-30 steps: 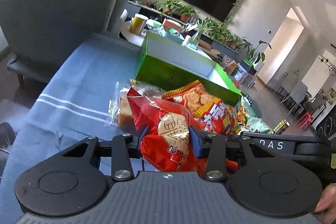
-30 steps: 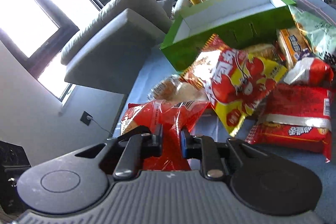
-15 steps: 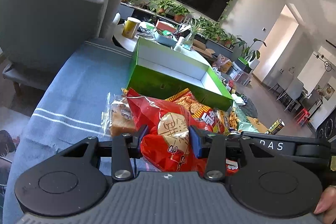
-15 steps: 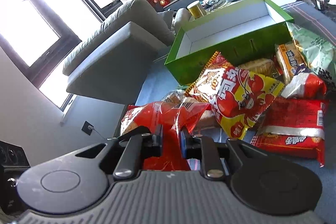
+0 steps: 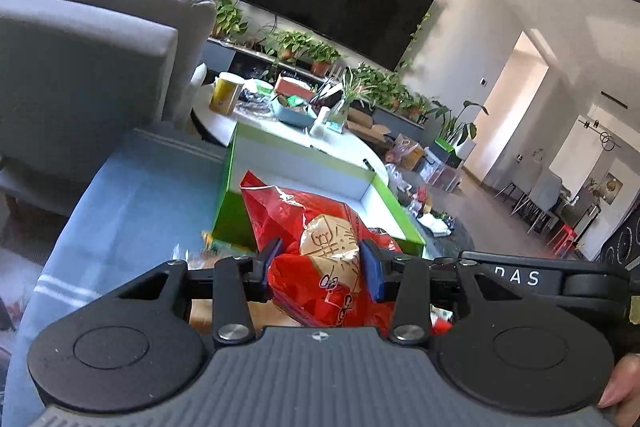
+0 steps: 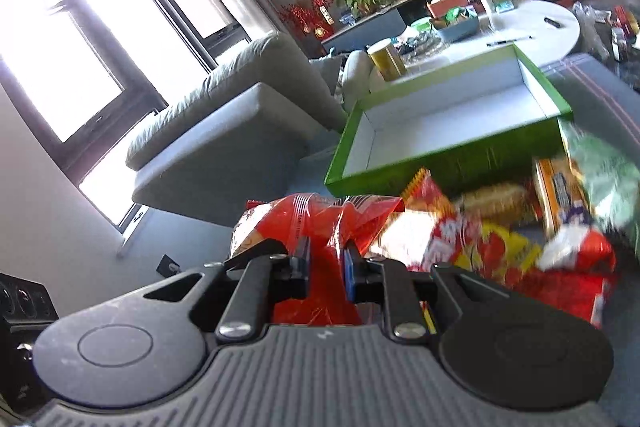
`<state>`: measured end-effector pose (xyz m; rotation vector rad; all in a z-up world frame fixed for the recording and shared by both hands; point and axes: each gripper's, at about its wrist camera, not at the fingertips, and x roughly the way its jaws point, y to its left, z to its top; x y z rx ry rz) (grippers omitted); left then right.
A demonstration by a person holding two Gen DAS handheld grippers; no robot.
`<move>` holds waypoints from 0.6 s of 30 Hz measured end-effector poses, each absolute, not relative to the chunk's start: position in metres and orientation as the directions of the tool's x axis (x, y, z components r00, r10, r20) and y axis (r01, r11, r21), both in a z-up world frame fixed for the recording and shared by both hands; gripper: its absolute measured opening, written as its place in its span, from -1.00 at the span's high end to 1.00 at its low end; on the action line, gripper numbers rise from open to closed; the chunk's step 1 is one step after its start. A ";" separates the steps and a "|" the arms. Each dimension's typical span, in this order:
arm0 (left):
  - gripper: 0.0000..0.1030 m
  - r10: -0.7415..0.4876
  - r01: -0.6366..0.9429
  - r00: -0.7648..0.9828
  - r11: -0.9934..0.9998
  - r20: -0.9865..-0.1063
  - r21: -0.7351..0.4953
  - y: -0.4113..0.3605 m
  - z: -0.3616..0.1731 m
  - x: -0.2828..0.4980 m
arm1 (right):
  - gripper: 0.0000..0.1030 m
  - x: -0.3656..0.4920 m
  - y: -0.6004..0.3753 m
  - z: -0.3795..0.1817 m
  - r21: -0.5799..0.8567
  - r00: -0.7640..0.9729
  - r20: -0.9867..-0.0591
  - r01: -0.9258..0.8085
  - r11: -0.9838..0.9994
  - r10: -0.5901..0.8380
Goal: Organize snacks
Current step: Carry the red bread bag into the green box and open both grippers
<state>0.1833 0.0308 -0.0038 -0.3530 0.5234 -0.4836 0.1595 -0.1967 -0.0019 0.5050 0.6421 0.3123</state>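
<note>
Now | red snack bag [image 5: 320,259] pinched between both grippers' fingers [image 5: 269,259]

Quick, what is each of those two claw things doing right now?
Left gripper: closed on the red snack bag.
Right gripper: closed on the same red bag's edge.

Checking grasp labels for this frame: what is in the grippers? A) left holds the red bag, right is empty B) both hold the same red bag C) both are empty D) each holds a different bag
B: the left gripper and the right gripper are both clamped on the red bag, short of the empty green box.
</note>
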 end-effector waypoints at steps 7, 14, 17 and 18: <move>0.26 -0.557 0.369 0.749 0.801 -0.358 -0.472 0.017 0.000 0.229 | -0.68 0.195 -0.207 0.006 0.495 0.775 -0.489 -0.130 0.859 0.400; 0.25 -0.592 0.373 0.725 0.768 -0.354 -0.520 0.002 -0.001 0.292 | -0.68 0.245 -0.220 0.009 0.465 0.788 -0.489 -0.128 0.876 0.374; 0.25 -0.602 0.367 0.715 0.756 -0.356 -0.541 -0.001 -0.006 0.320 | -0.69 0.269 -0.226 0.007 0.479 0.781 -0.493 -0.124 0.869 0.384; 0.25 -0.603 0.365 0.713 0.755 -0.358 -0.544 -0.002 -0.008 0.330 | -0.69 0.279 -0.226 0.006 0.475 0.779 -0.495 -0.128 0.871 0.384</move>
